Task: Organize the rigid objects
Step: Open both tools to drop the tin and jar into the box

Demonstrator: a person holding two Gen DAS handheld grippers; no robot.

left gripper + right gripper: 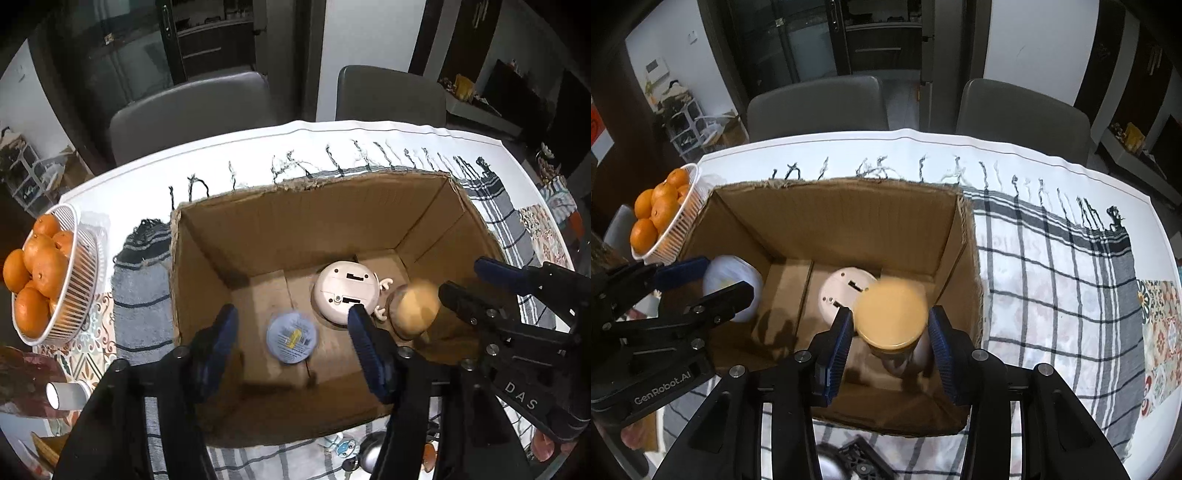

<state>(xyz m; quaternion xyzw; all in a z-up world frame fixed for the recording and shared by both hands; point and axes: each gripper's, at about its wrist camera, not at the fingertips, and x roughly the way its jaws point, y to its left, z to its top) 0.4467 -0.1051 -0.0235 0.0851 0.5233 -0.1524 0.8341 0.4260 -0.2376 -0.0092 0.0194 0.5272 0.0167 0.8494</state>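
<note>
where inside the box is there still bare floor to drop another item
Bare cardboard lies along the cardboard box floor's left side, beside the blue-lidded container, and along the far wall behind the white round device. The right near corner is crowded: the wooden-lidded jar sits beside that device.

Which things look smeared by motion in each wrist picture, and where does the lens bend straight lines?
Left wrist view: the round blue tub in the cardboard box is smeared, while the white gadget stays sharp. Right wrist view: the jar's tan lid is soft and blurred. Both views: the table edge bows into a curve, and the corners go black.
</note>
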